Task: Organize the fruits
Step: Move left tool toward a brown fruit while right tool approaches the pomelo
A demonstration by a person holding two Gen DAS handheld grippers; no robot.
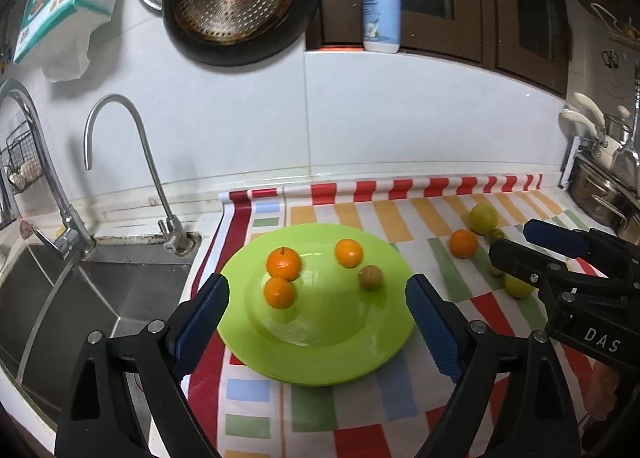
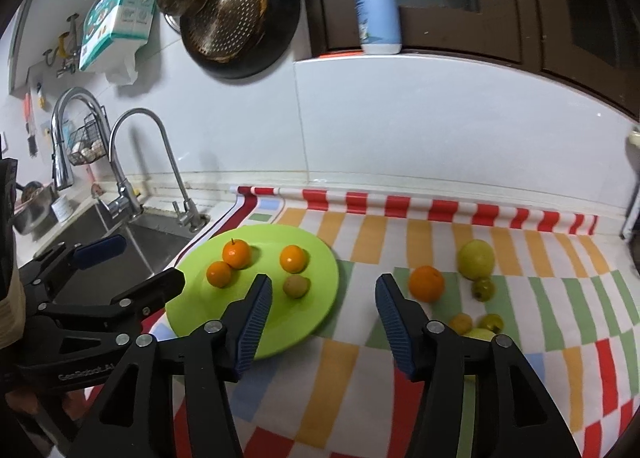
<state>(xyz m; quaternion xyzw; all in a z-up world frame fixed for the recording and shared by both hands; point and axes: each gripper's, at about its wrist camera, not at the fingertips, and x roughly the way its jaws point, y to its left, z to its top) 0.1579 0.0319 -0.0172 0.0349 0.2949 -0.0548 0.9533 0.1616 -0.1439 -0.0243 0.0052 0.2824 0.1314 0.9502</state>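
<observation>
A lime green plate [image 1: 320,354] [image 2: 320,290] lies on the striped cloth and holds three oranges [image 1: 283,262] [image 2: 237,253] and a small brownish-green fruit [image 1: 370,277] [image 2: 296,285]. To its right on the cloth lie an orange [image 1: 463,243] [image 2: 426,282], a large yellow-green fruit [image 1: 483,217] [image 2: 476,258] and several small green and yellow fruits [image 2: 482,288]. My left gripper [image 1: 318,300] is open and empty, over the plate's near side. My right gripper [image 2: 322,300] is open and empty, above the cloth between plate and loose fruit.
A steel sink [image 1: 100,298] with two faucets [image 1: 168,217] lies left of the cloth [image 2: 360,398]. Pans [image 1: 240,5] and a tissue box hang on the tiled wall. A soap bottle [image 1: 381,1] stands on the sill. Steel pots [image 1: 600,193] stand at the right.
</observation>
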